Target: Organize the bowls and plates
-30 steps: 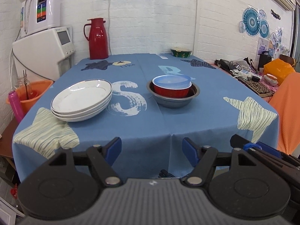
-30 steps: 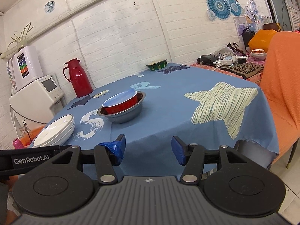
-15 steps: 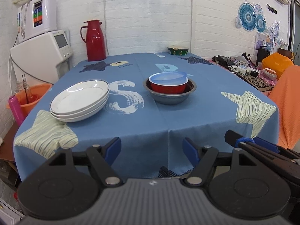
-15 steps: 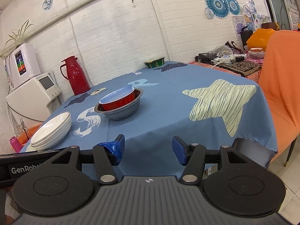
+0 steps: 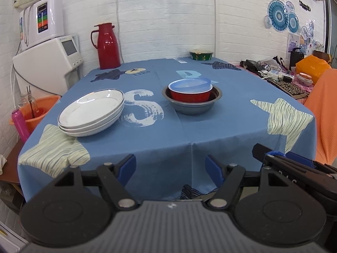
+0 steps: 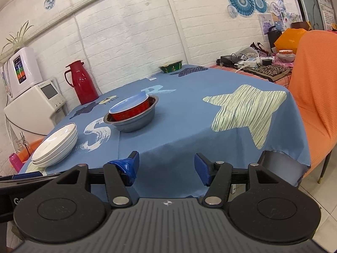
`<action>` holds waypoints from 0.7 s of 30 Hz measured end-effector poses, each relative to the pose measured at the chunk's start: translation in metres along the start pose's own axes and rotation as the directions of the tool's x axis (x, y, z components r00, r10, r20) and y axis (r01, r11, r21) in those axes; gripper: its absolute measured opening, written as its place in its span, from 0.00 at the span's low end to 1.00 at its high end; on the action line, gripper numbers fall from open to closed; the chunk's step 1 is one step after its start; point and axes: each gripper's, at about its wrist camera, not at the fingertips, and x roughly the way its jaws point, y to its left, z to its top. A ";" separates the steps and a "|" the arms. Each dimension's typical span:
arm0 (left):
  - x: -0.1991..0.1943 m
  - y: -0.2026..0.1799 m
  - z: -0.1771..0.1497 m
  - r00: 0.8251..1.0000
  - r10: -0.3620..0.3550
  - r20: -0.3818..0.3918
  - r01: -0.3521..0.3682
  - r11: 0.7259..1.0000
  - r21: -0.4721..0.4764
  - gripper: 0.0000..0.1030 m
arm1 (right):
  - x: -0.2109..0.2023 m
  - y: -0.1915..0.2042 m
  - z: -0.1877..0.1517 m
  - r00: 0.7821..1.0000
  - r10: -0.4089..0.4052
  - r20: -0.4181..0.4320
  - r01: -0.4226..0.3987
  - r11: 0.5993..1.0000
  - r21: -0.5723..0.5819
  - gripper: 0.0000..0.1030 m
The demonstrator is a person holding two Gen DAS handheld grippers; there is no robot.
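Observation:
A stack of white plates [image 5: 91,111] [image 6: 55,145] rests on the left of the blue tablecloth [image 5: 189,130]. To its right a grey metal bowl [image 5: 192,103] [image 6: 134,120] holds a red bowl [image 5: 190,96] [image 6: 131,110] with a light blue bowl [image 5: 190,85] [image 6: 127,104] nested inside. My left gripper [image 5: 170,167] hangs open off the table's near edge, nothing between its fingers. My right gripper [image 6: 166,166] is open too, below the near right corner, and shows in the left wrist view as a black bar [image 5: 294,168].
A red thermos [image 5: 107,46] and a green patterned bowl [image 5: 201,55] stand at the table's far edge. White appliances [image 5: 48,63] and an orange bucket [image 5: 35,111] are to the left. An orange-covered chair [image 6: 316,97] stands at the right, with a cluttered side table [image 6: 261,65] behind.
Both grippers have drawn back and dropped slightly from the table, so plates and bowls look a little farther away. Nothing on the table moved. Both jaws stayed open.

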 end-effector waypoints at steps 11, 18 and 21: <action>-0.003 0.004 0.000 0.999 0.033 0.036 -0.033 0.999 -0.012 0.79 | 0.003 0.003 -0.003 1.000 0.013 -0.018 -0.013 1.000 0.002 0.44; -0.007 0.003 0.002 0.995 0.074 0.067 -0.073 0.997 -0.017 0.93 | 0.004 -0.001 -0.002 1.000 0.006 -0.016 -0.006 1.000 0.016 0.45; -0.007 -0.002 0.002 0.994 0.083 0.067 -0.083 0.997 -0.001 0.93 | 0.003 -0.002 -0.002 1.000 0.004 -0.018 -0.004 1.000 0.016 0.46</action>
